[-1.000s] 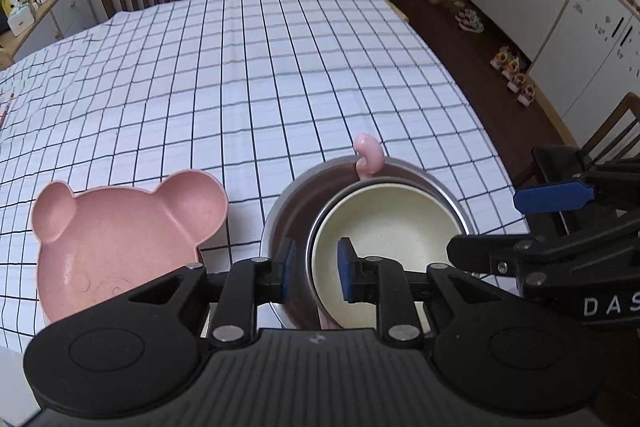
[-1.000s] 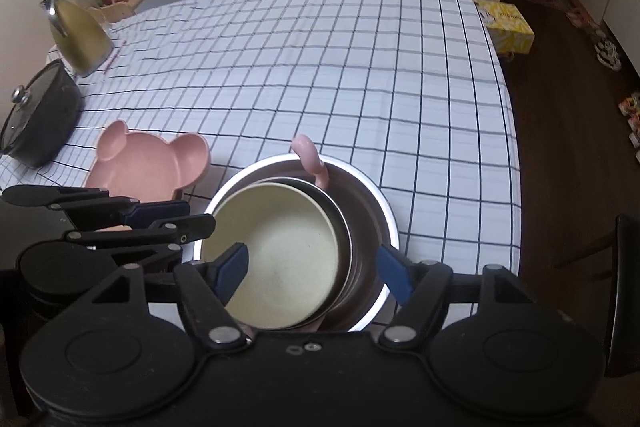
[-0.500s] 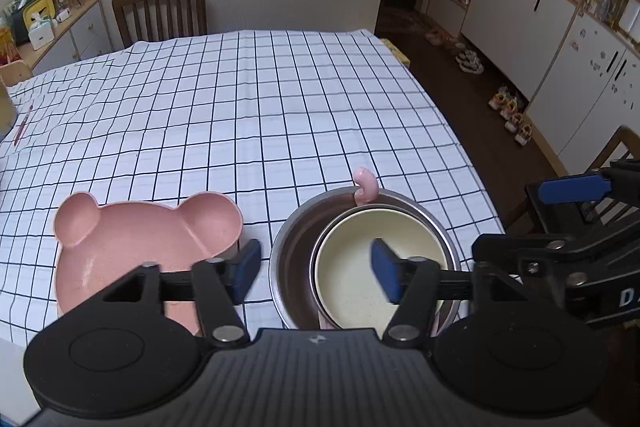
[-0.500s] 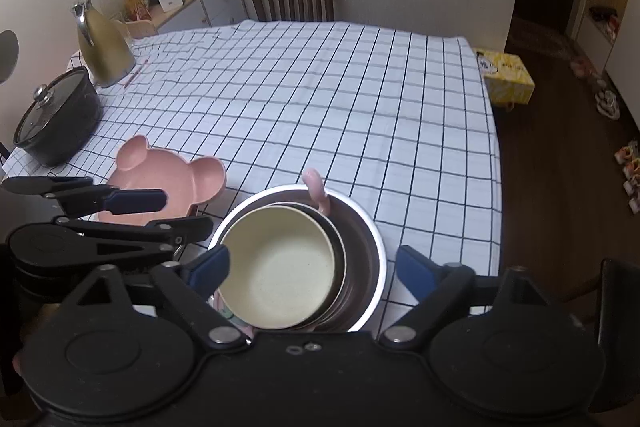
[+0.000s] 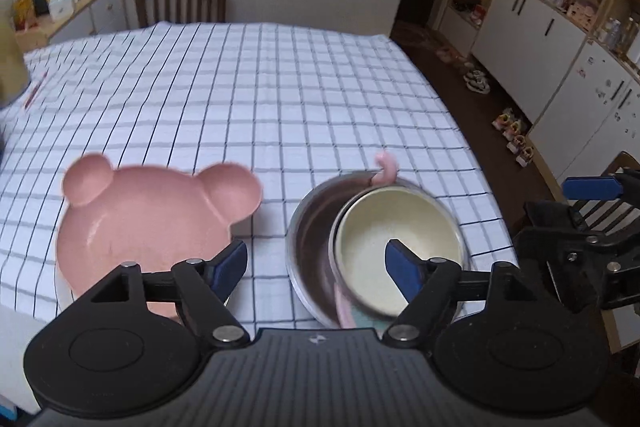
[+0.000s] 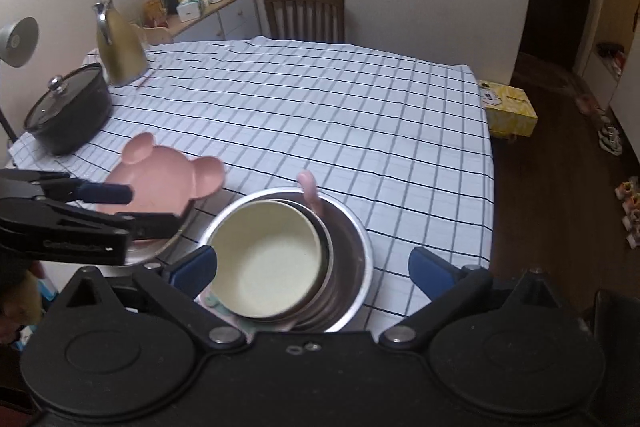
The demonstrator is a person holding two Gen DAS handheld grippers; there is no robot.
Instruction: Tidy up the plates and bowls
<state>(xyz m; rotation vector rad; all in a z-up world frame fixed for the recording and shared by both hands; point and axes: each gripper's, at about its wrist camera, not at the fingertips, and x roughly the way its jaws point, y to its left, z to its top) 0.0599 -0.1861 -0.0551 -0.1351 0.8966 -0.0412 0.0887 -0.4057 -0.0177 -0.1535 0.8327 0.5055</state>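
Observation:
A steel bowl (image 5: 310, 227) (image 6: 352, 247) sits near the table's front edge. A cream bowl (image 5: 396, 231) (image 6: 268, 255) is nested in it, with a pink curled handle (image 5: 386, 167) (image 6: 310, 191) sticking up behind. A pink bear-shaped plate (image 5: 144, 219) (image 6: 168, 175) lies to its left. My left gripper (image 5: 316, 267) is open and empty, raised above and in front of the bowls. My right gripper (image 6: 312, 267) is open and empty, raised above the stack.
A checked tablecloth (image 6: 320, 115) covers the table. A black lidded pot (image 6: 68, 107) and a gold kettle (image 6: 118, 47) stand at the far left. A wooden chair (image 6: 304, 15) is behind the table. A yellow box (image 6: 508, 105) lies on the floor to the right.
My left gripper opened, letting go of the steel bowl's rim, and both grippers rose and pulled back from the stacked bowls.

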